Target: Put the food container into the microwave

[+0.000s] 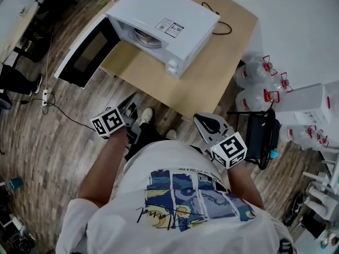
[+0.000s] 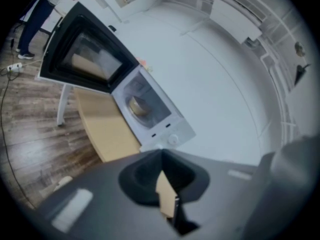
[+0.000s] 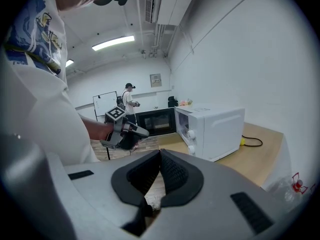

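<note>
A white microwave (image 1: 164,23) stands on a wooden table (image 1: 212,78) with its dark-glass door (image 1: 87,52) swung wide open to the left. Inside the cavity sits a round tan food container (image 1: 142,36), which also shows as a container (image 2: 137,105) in the left gripper view. My left gripper (image 1: 132,103) hangs below the table's front edge, near the person's body; its jaws are shut and hold nothing. My right gripper (image 1: 201,118) is held at the same height to the right, also shut and empty. The left gripper (image 3: 125,130) shows in the right gripper view beside the microwave (image 3: 212,126).
Large water bottles (image 1: 254,83) and white boxes (image 1: 307,105) stand right of the table, with a black cart (image 1: 263,134) before them. A black cable (image 1: 220,23) lies on the table. A power strip (image 1: 45,97) lies on the wooden floor. A person (image 3: 130,100) stands far behind.
</note>
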`<state>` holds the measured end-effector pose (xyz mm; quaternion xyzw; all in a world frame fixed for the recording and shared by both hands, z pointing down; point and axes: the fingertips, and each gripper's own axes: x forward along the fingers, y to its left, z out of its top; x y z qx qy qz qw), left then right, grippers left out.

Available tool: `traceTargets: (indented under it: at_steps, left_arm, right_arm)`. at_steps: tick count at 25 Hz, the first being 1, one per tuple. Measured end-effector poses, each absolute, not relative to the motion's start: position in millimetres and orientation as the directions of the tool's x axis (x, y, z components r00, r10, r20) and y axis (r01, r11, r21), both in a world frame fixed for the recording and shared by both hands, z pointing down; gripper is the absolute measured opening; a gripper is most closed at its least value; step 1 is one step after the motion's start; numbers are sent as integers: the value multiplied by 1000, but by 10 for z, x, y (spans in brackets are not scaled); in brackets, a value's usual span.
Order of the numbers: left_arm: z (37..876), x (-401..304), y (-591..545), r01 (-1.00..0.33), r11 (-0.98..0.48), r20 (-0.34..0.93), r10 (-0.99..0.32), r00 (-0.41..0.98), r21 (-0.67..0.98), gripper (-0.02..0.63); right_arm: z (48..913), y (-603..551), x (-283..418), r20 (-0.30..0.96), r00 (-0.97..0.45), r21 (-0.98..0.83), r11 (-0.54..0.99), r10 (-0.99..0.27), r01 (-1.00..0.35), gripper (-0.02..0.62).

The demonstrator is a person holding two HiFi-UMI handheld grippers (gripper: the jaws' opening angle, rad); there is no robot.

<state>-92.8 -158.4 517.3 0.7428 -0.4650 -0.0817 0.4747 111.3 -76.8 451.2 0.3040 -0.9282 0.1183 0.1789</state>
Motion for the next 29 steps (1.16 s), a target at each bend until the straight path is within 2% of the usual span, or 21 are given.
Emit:
traceTargets:
  at_steps: [17,29]
  left_arm:
    - [5225,-1128,-2166,-611,-92,321,-784,531,786,8]
    - [5274,-1463,-2882,-567,-71,306,-784,541,821,8]
  right_arm:
    - [4526,-1088,1071,419,-706,-96,745,-571,-660,8]
    - [4483,-1589,712,436,-672,-73,721,-598,-689,8]
